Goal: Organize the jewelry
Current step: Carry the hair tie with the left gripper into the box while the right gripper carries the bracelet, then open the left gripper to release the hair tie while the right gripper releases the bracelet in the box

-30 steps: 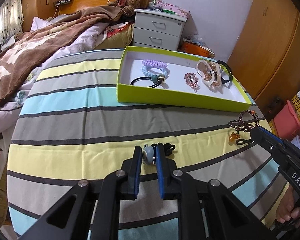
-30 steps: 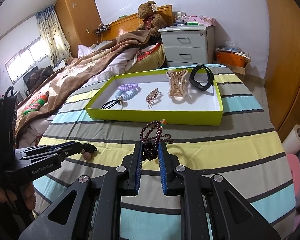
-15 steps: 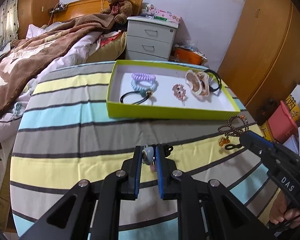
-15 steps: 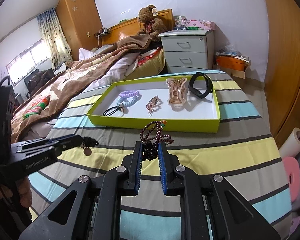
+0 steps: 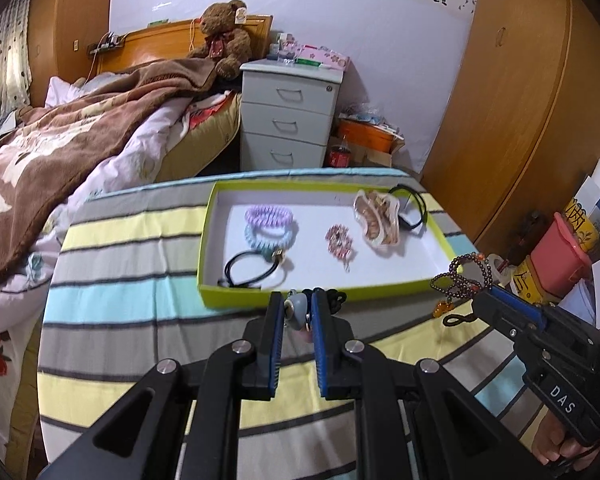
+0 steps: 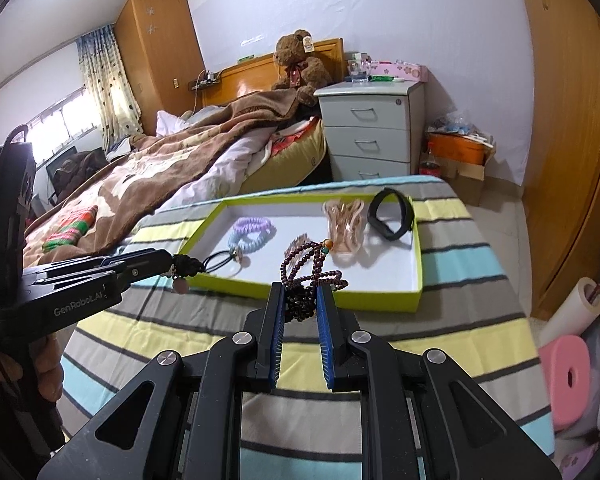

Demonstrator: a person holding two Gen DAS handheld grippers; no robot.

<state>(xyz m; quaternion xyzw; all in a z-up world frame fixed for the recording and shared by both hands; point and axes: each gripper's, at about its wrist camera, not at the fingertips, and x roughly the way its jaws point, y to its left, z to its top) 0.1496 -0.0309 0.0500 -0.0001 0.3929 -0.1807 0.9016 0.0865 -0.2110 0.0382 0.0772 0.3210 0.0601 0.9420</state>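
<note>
**Both grippers up off the table, each clamped on a piece**

I've got the left gripper (image 5: 296,312) pitched down toward the striped tablecloth (image 5: 140,304), just short of the green tray (image 5: 380,290). Its pads pinch a pale blue-grey pendant (image 5: 298,309) on a black cord (image 5: 334,298); from the right wrist view a pinkish charm (image 6: 180,286) hangs under it, clear of the cloth.

My right gripper (image 6: 300,300) is also tilted down, closed on a dark red bead bracelet (image 6: 310,270) with an orange bead on top; its loops stick up above the jaws, over the tray's near wall.

A hand (image 6: 46,368) wraps the left handle; fingertips (image 5: 560,446) show under the right one.

Already in the tray: purple and blue coil ties (image 5: 268,224), black elastic (image 5: 252,270), pink clip (image 5: 340,240), claw clip (image 5: 376,216), black band (image 6: 392,216).

Readable text: "GenRobot.AI" on the left gripper body, "DAS" on the right gripper body.
</note>
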